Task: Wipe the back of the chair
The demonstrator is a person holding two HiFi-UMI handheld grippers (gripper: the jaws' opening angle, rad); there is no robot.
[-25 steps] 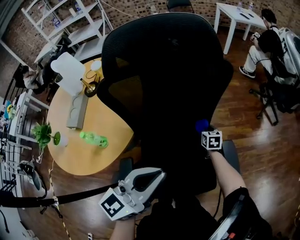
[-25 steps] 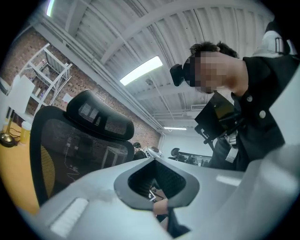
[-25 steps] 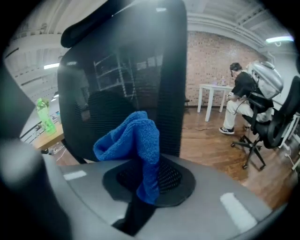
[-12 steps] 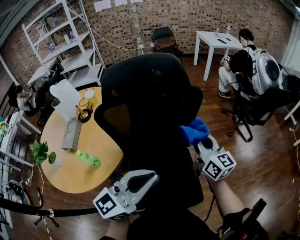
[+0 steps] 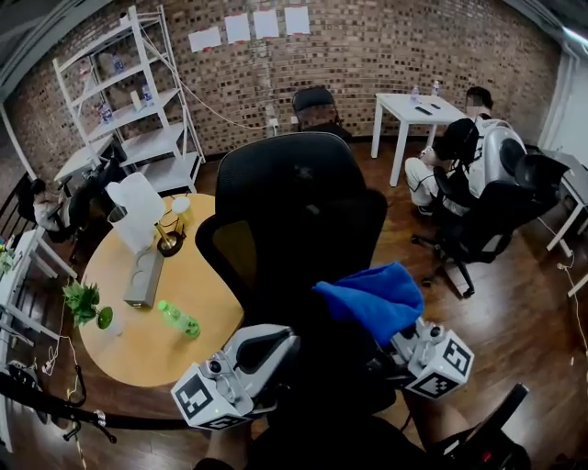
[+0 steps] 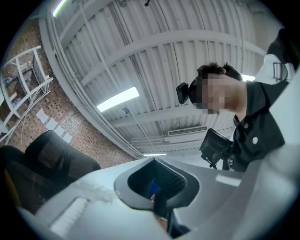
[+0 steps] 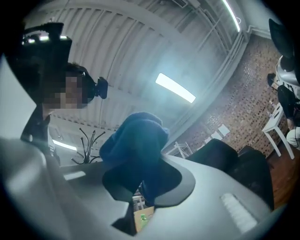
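Chair back (image 5: 294, 211): no visible wipe trace; progress unclear, most wiping judged outstanding.
Right gripper (image 5: 393, 338): fingers pinch blue cloth (image 5: 372, 298) near backrest's lower right edge; contact uncertain.
Left gripper (image 5: 278, 342): fingers pressed together, empty.

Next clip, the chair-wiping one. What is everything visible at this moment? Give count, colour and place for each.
office chair: 1, black, centre
cloth: 1, blue, in front of the chair's lower right
round table: 1, wooden, left of the chair
bottle: 1, green, lying on the round table
potted plant: 1, green, at the round table's left edge
box: 1, grey, on the round table
shelving unit: 1, white, back left
small table: 1, white, back right
second chair: 1, black, by the brick wall
paper sheets: 4, white, on the brick wall
seated person: 1, beside the small table
left gripper: white, lower left, shut, holding nothing
right gripper: white, lower right, shut on the cloth
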